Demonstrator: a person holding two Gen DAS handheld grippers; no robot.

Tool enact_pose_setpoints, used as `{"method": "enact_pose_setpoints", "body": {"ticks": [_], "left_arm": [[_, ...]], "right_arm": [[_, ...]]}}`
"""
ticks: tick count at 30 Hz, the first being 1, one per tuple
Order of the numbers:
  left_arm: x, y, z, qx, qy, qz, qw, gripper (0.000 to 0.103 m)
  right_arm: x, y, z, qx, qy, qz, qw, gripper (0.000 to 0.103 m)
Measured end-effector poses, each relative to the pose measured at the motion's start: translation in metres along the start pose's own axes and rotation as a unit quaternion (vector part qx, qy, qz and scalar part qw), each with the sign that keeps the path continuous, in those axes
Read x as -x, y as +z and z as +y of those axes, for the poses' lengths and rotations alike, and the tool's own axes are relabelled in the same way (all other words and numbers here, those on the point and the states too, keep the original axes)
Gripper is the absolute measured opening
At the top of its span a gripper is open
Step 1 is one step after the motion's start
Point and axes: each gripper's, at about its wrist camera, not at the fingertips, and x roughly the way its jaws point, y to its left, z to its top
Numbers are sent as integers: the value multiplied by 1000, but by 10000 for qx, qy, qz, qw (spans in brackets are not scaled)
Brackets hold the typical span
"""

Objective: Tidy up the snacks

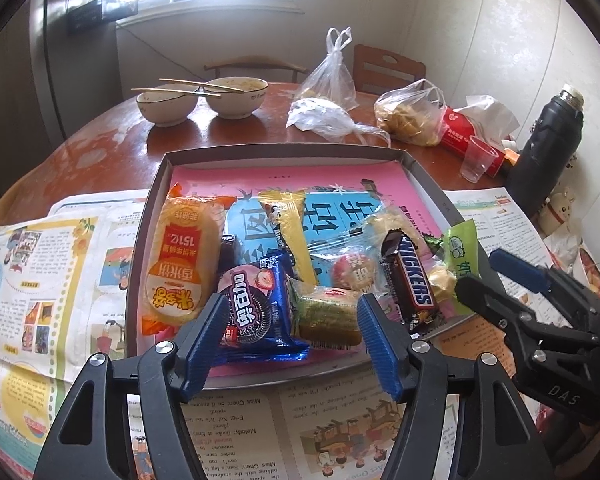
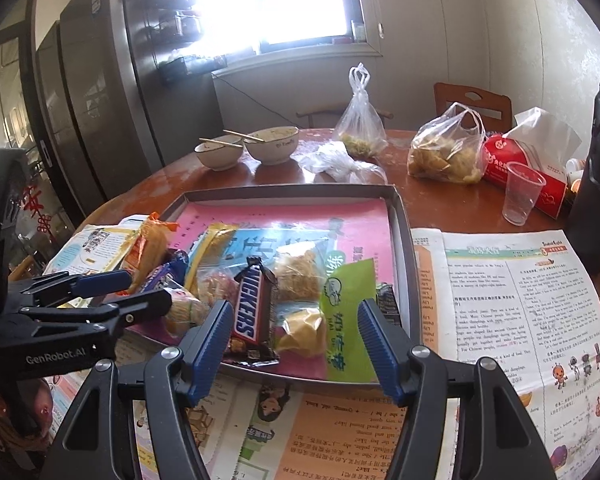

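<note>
Both grippers [image 1: 292, 344] [image 2: 292, 344] agape, empty | tray [image 1: 148, 240] snacks overlap | labels blurred

Black grippers [image 1: 292, 344], ribbed blue jaws, silver screws, white lettering.

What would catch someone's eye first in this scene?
Probably the shallow tray in the middle of the table, heaped with bright snack packets, a Snickers bar near its front edge. Behind it stand two used bowls with chopsticks laid across them, beside knotted plastic bags.

Snickers bar [image 2: 249, 309] among snacks in tray [image 2: 405, 240]
</note>
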Motion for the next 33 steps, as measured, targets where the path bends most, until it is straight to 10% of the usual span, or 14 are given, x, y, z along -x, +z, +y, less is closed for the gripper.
{"method": "enact_pose_setpoints", "body": {"ticks": [33], "left_arm": [[-12, 4, 8, 134, -52, -5, 9999, 74]], "right_arm": [[-24, -12, 15, 100, 254, 277, 9992, 64]]}}
